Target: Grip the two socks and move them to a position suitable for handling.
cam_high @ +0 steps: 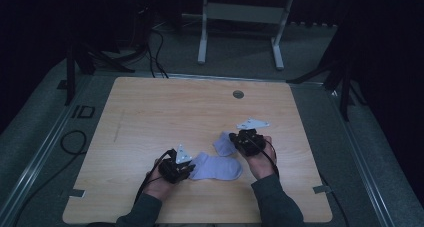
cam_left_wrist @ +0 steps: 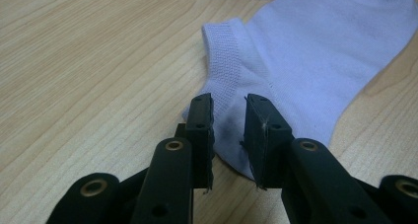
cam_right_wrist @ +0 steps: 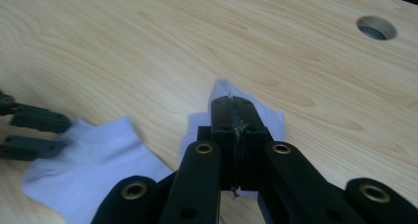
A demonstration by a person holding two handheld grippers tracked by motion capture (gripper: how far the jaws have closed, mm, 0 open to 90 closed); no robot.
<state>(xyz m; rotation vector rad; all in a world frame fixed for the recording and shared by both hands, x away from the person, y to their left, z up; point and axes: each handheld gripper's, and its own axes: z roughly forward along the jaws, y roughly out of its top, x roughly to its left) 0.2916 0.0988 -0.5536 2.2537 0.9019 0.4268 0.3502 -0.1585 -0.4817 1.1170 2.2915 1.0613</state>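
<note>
Currently we note the right gripper (cam_right_wrist: 231, 105) clamped shut on the sock (cam_high: 216, 166) toe and the left gripper (cam_left_wrist: 229, 116) part-open astride its cuff, unpinched, so lifting risks dragging the sock free.

High view fixed above the near edge, looking forward and down over the whole pale wooden table (cam_high: 150, 107), left gripper view low and close behind its black jaws, right gripper view likewise, all three sharing the flat lilac cotton sock (cam_high: 216, 167) (cam_left_wrist: 315, 61) (cam_right_wrist: 93, 160).
</note>
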